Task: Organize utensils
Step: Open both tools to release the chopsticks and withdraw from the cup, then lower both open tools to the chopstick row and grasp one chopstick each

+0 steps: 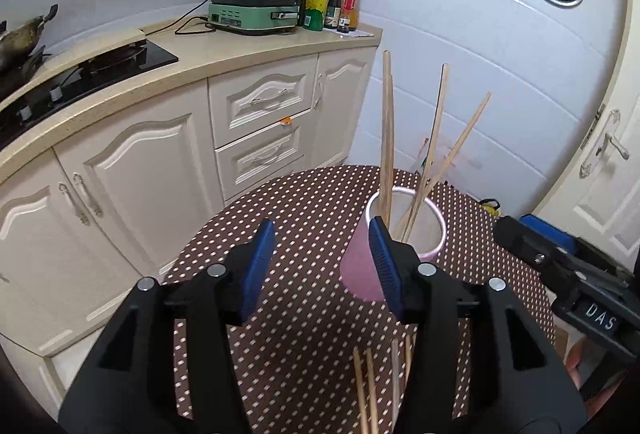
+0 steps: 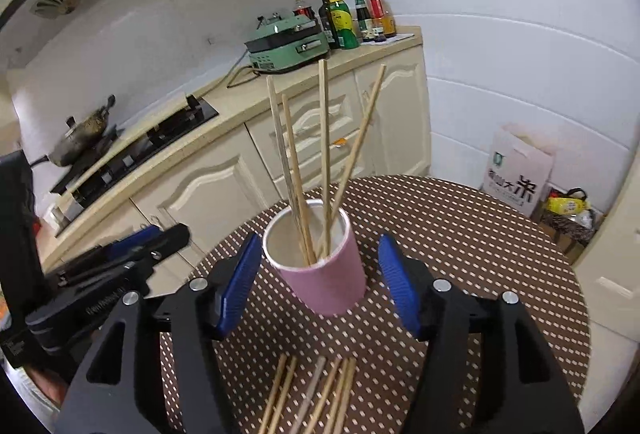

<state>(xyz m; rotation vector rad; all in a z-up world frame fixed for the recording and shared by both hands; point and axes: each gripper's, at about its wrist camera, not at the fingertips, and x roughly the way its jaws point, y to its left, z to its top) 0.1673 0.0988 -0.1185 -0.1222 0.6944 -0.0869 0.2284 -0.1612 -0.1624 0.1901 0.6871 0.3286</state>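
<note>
- Left wrist view: the left gripper (image 1: 322,266) hung over a round table (image 1: 304,202) with a brown dotted cloth, its blue pads apart at a middling width and nothing between them.
- A pink cup (image 1: 362,266) stood just ahead and to the right, partly hidden behind the right-hand pad; whether they touched could not be told.
- Four wooden chopsticks (image 1: 386,130) stood in the cup, leaning apart.
- More loose chopsticks (image 1: 366,390) lay on the cloth under the gripper, close to the camera.
- The right gripper (image 1: 560,266) showed at the far right edge.
- Right wrist view: the right gripper (image 2: 320,282) stood with its pads wide, either side of the pink cup (image 2: 328,282), which sat upright between them, untouched.
- Chopsticks in the cup (image 2: 325,146) fanned upward.
- Loose chopsticks (image 2: 312,394) lay flat below the gripper.
- The left gripper (image 2: 132,246) showed at the left.
</note>
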